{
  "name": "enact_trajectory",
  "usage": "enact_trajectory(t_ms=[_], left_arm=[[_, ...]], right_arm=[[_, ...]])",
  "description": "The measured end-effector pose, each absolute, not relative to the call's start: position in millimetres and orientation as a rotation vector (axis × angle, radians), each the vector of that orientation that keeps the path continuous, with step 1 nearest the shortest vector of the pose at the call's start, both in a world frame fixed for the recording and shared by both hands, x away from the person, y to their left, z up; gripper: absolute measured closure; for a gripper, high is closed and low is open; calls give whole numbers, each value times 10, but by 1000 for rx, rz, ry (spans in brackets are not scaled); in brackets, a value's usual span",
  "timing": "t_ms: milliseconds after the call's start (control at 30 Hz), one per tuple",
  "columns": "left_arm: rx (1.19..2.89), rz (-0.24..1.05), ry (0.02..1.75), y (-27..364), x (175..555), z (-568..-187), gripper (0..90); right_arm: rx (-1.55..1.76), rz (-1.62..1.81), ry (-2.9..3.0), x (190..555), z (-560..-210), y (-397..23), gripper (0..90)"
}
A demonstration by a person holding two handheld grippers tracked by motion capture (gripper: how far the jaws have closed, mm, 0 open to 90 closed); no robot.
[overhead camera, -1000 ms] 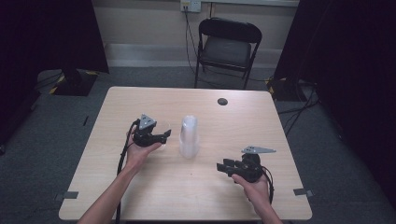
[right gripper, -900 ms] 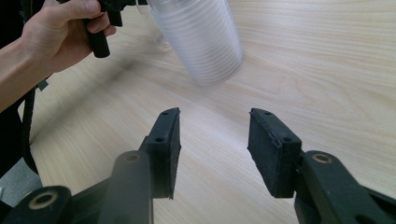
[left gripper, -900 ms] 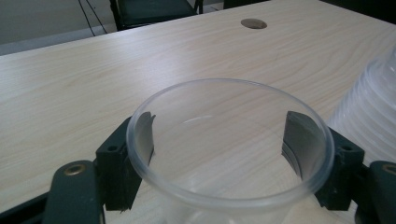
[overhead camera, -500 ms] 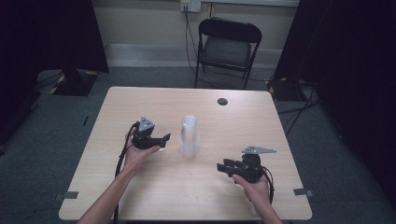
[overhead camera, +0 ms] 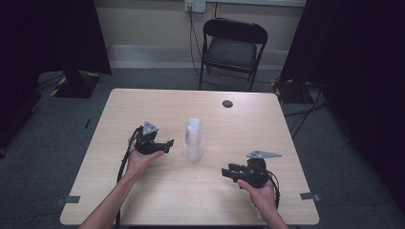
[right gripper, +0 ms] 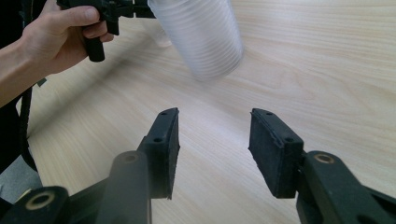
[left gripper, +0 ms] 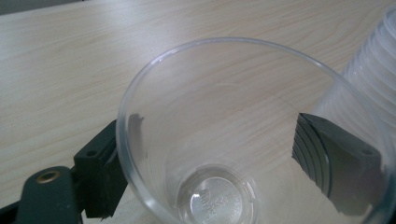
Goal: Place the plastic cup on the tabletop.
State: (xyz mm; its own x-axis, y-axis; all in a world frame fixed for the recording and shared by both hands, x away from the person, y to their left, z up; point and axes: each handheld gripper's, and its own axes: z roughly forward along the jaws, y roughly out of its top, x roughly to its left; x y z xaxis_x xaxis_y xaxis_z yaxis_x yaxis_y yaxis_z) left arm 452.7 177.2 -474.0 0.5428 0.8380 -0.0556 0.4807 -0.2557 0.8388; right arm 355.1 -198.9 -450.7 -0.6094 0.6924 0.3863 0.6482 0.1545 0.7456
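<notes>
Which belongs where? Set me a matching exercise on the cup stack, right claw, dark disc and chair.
1. cup stack
2. right claw
3. dark disc
4. chair

a. open, with nothing between its jaws
b. on the floor beyond the table
c. standing mid-table
d. near the table's far edge

Pairs: 1-c; 2-a; 3-d; 4-b

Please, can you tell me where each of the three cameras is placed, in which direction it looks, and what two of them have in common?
High view: above the person's side, looking forward and down on the table; both forearms, left tool, right tool.
Left gripper view: on the left tool, along its jaws; a clear cup stands between them.
Right gripper view: on the right tool, its jaws open and empty, toward the left hand.
Shared: the cup stack.
</notes>
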Motion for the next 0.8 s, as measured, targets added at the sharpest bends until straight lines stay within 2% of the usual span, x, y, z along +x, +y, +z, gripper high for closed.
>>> enact_trajectory(t_ms=[167,433,800], left_arm=[[1918,511,1074,1755,4492,-4737,162],[1948,502,1083,1871,4433,-4707,158],[1947,499,1088,2009,4278,-4699,158]], right_arm=[[1369,1470,2326,3553,-4502,-2023,497],[1401,1413,2279,3560,-4484,-2072,337],[1428,1395,2207,3577,-4457,-2177,312]])
